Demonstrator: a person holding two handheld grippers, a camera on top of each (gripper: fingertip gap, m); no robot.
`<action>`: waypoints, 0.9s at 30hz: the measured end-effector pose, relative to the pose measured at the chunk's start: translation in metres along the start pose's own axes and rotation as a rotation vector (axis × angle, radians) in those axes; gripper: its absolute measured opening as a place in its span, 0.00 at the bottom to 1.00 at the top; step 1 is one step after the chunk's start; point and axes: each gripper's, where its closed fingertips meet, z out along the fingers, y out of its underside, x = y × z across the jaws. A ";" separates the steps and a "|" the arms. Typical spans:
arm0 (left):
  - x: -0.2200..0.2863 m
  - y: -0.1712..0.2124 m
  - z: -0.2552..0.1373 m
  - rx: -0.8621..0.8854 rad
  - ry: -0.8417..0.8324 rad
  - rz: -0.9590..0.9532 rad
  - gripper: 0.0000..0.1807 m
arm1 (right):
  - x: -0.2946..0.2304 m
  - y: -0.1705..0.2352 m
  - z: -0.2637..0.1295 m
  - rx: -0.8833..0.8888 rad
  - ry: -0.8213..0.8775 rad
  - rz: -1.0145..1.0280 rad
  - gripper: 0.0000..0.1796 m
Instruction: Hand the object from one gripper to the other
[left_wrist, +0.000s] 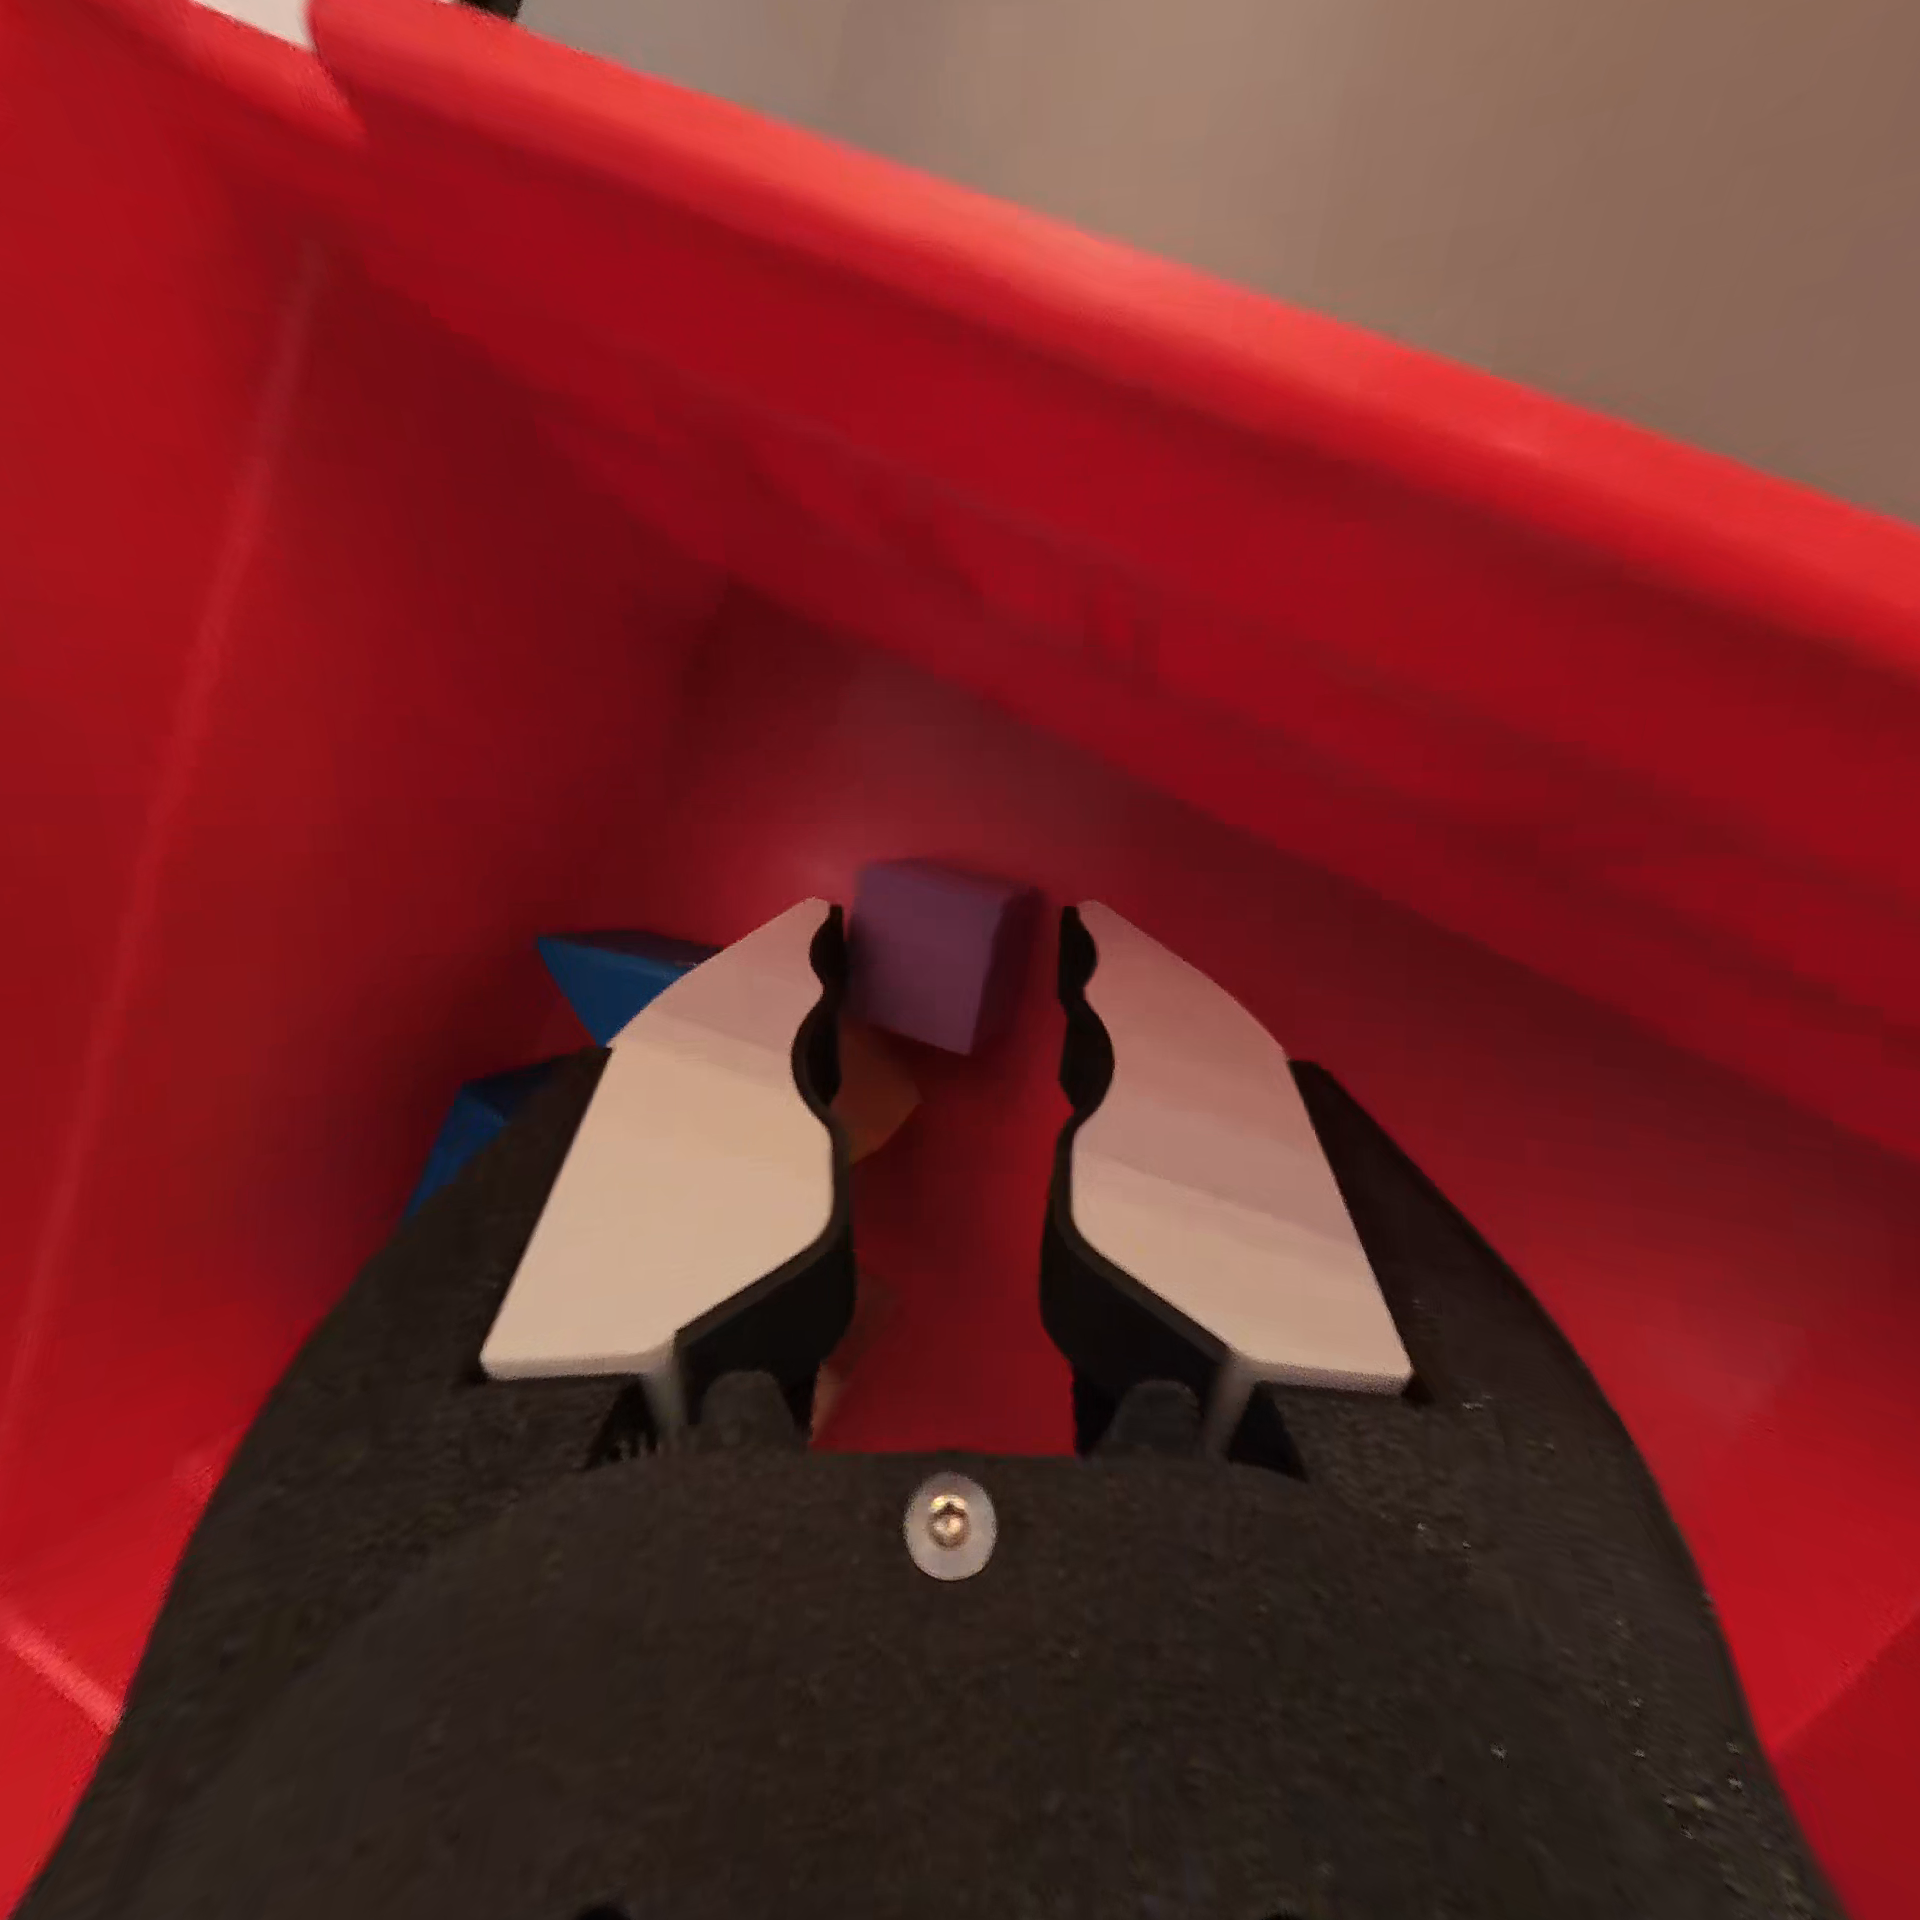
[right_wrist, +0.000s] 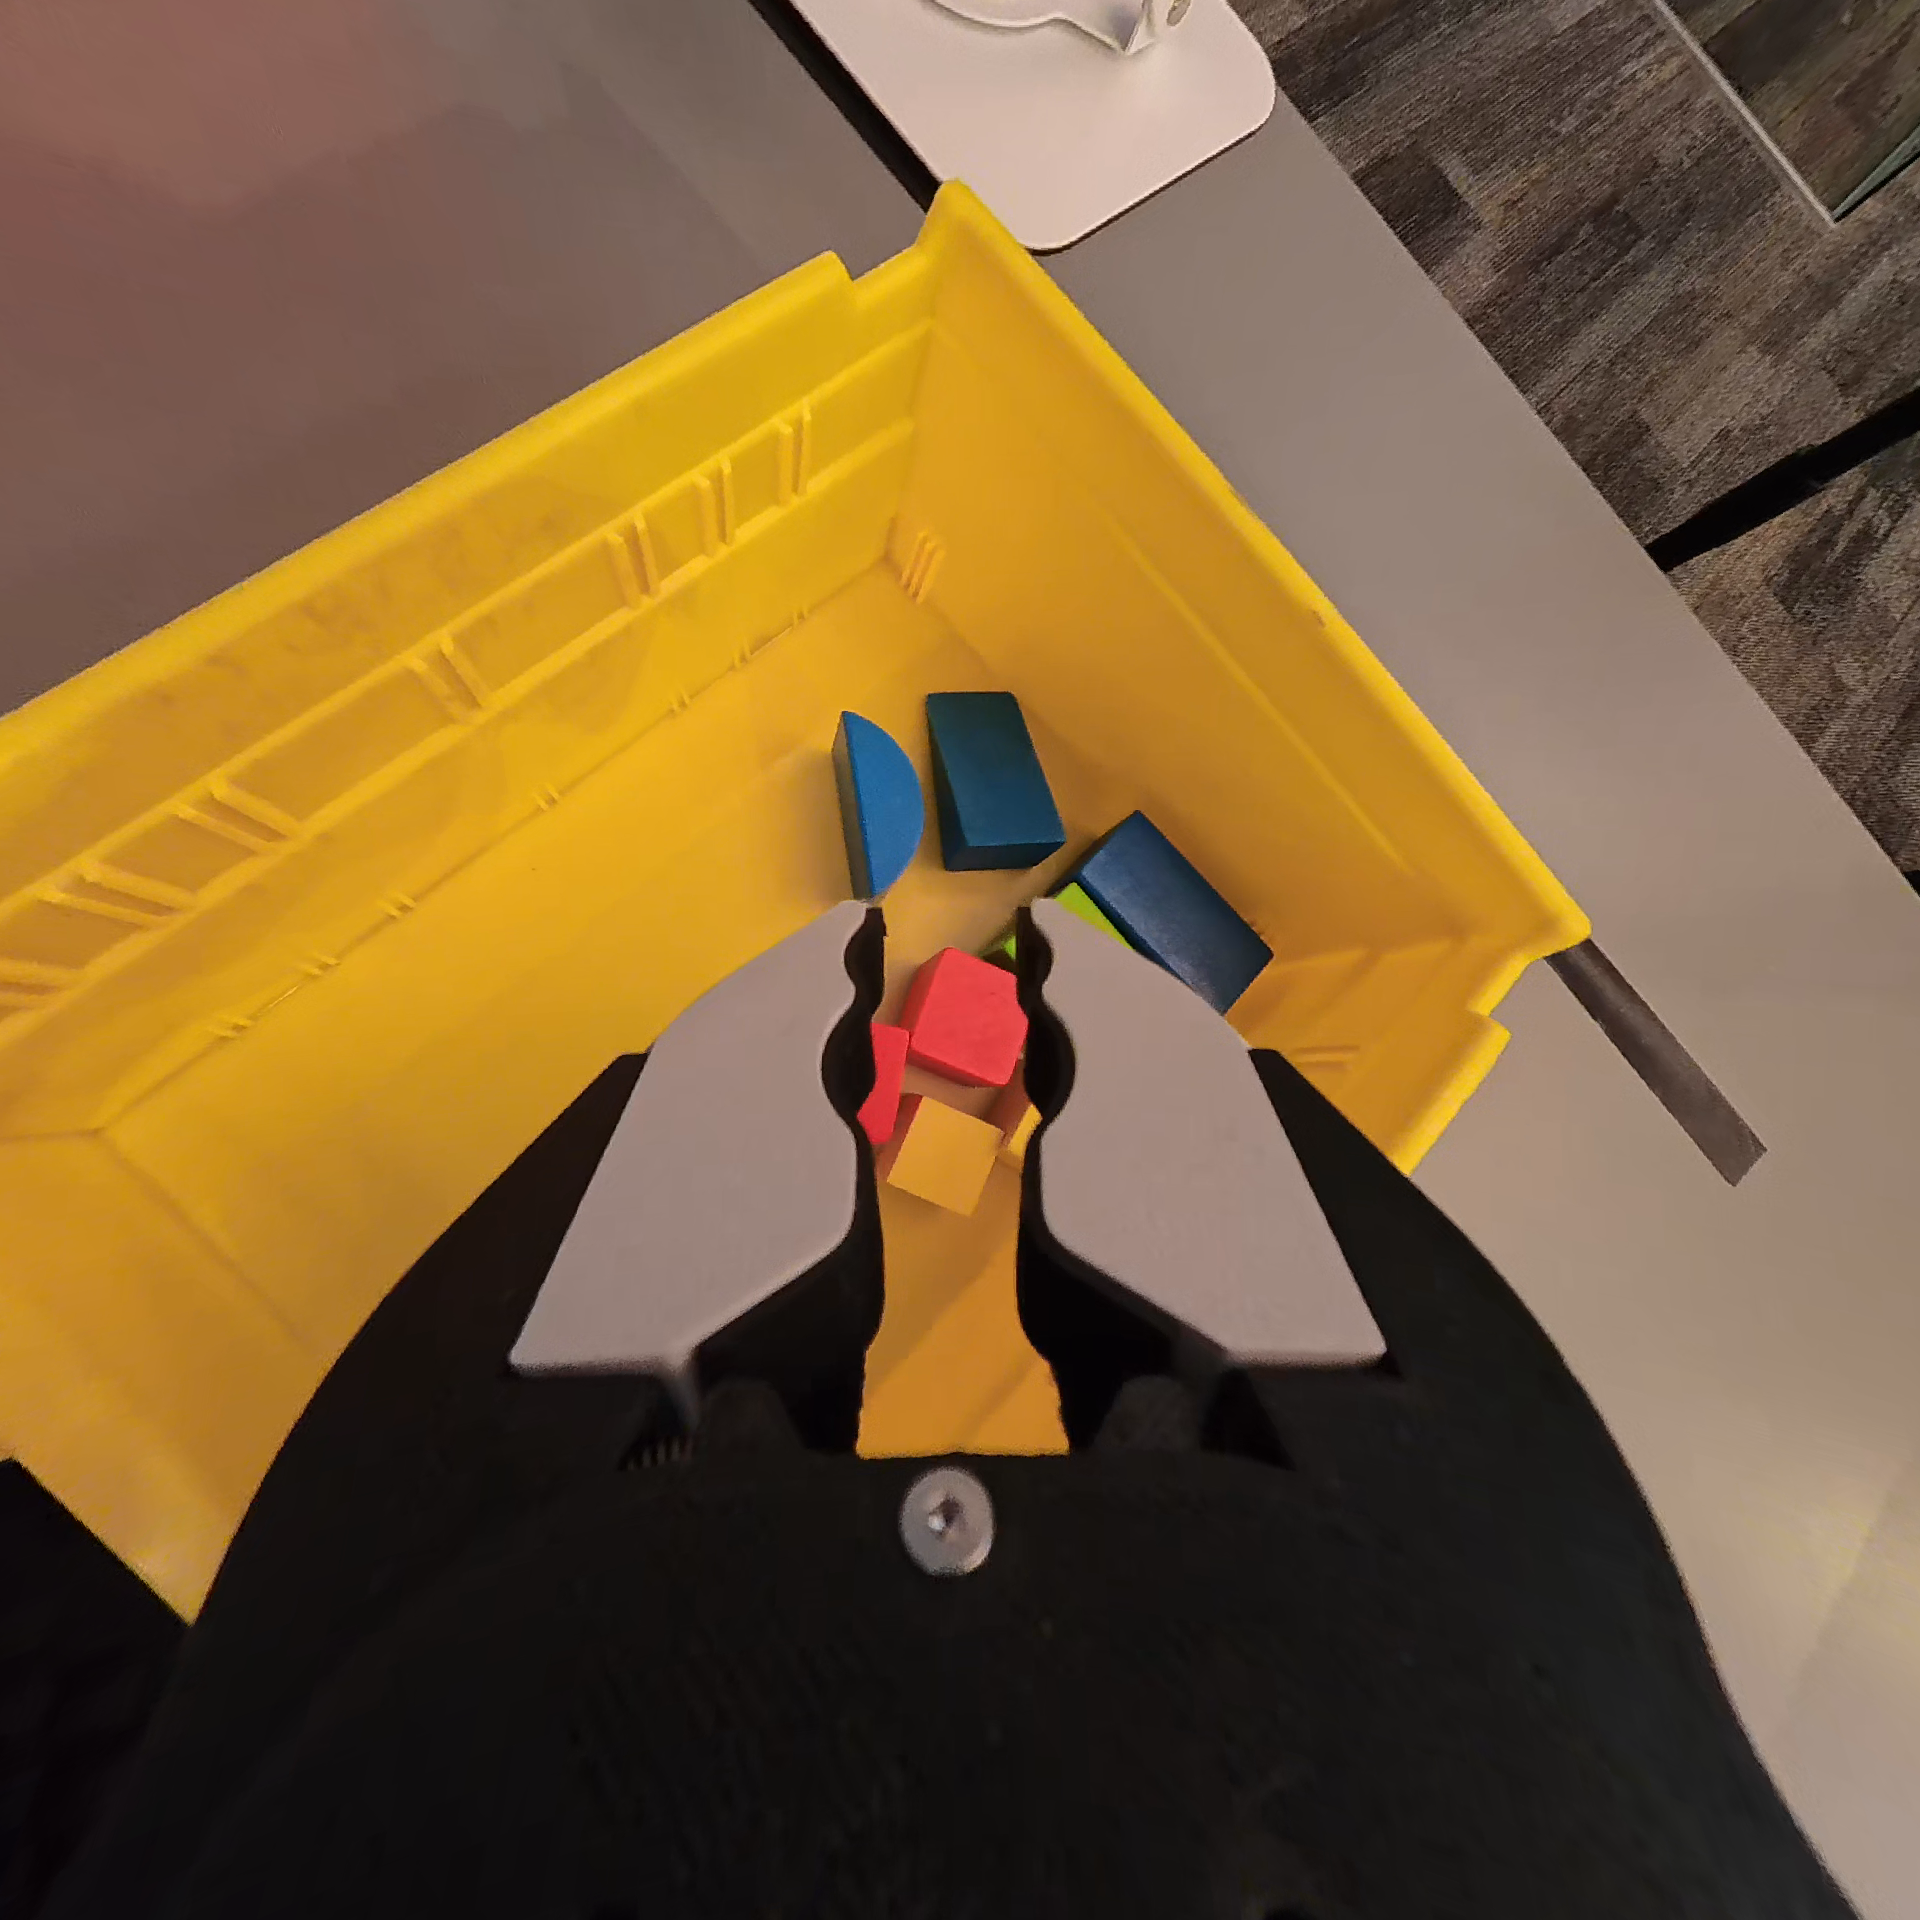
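**Purple block lined up, no grip yet**

Deep in the red bin (left_wrist: 1143, 436), the left gripper (left_wrist: 945, 935) spreads around the purple block (left_wrist: 935, 956), not yet pinching. The bin's wall sits close; a shove could tip the block away. The right gripper (right_wrist: 951, 925) hangs spread, empty, over the yellow bin (right_wrist: 520, 644).

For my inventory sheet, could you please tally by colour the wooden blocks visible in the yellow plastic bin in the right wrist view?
Blue wooden blocks: 3, a half-disc, a wedge-like block and a long block
Red wooden blocks: 2, and
Yellow-orange wooden block: 1
Green wooden block, mostly hidden: 1
Total visible: 7
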 end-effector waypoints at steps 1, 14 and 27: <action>0.000 0.000 -0.001 0.005 0.003 -0.006 0.19 | 0.000 0.000 0.001 -0.004 -0.001 -0.002 0.14; -0.021 -0.032 -0.076 0.220 -0.142 -0.059 0.16 | 0.001 -0.039 -0.021 0.111 0.120 -0.091 0.14; 0.097 -0.167 -0.247 1.088 0.986 -0.347 0.16 | -0.178 -0.216 -0.084 0.830 0.324 -0.740 0.32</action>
